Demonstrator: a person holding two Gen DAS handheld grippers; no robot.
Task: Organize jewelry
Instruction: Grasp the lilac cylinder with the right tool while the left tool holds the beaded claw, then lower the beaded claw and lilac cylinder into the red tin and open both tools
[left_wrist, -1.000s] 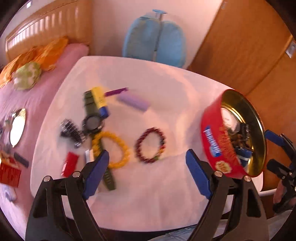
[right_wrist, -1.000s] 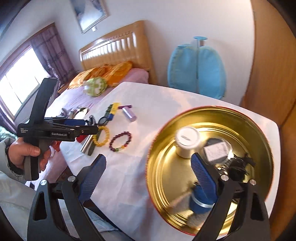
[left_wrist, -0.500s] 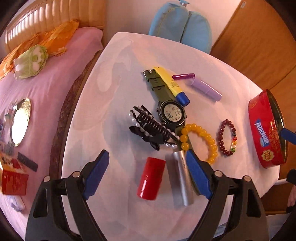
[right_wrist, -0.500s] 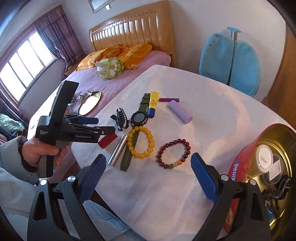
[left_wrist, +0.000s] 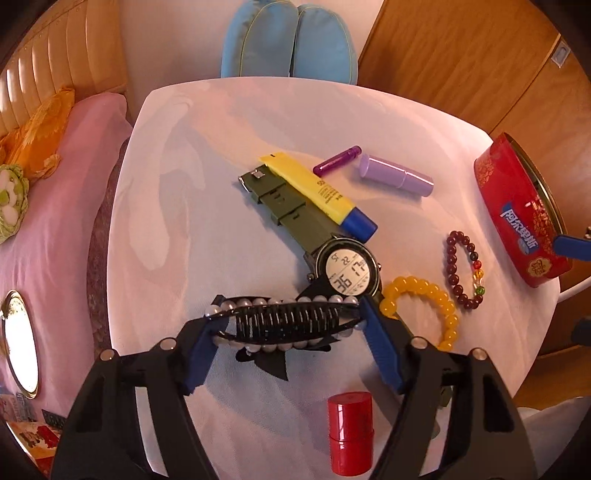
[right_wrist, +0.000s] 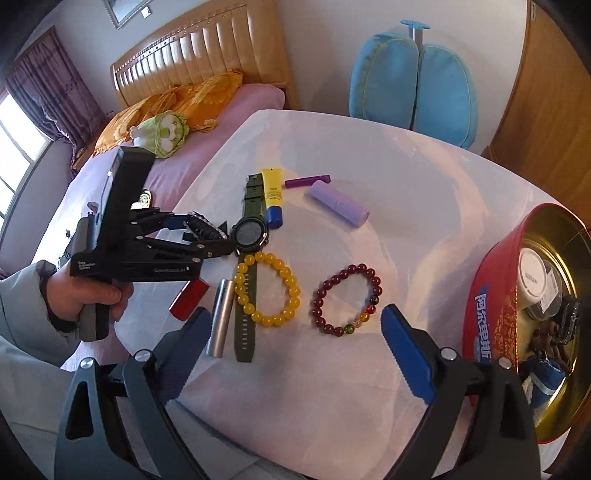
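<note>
My left gripper (left_wrist: 286, 328) is shut on a black hair claw with pearl beads (left_wrist: 284, 323), one finger at each end, low over the white table (left_wrist: 229, 166). It also shows in the right wrist view (right_wrist: 207, 236). A green digital watch (left_wrist: 349, 273), a yellow bead bracelet (left_wrist: 424, 308) and a dark red bead bracelet (left_wrist: 467, 273) lie to its right. My right gripper (right_wrist: 291, 354) is open and empty, hovering near the table's front edge below the dark red bracelet (right_wrist: 347, 299). The red tin (right_wrist: 532, 317) at the right holds several items.
A yellow tube (left_wrist: 319, 194), a purple stick (left_wrist: 336, 164), a lilac lipstick (left_wrist: 395, 181), a red lipstick (left_wrist: 351, 432) and a silver tube (right_wrist: 221, 317) lie on the table. A bed (right_wrist: 155, 147) is on the left, a blue cushion (right_wrist: 413, 85) behind.
My left gripper moved down and forward and closed on the hair claw. My right gripper drew back from the tin toward the bracelets.
</note>
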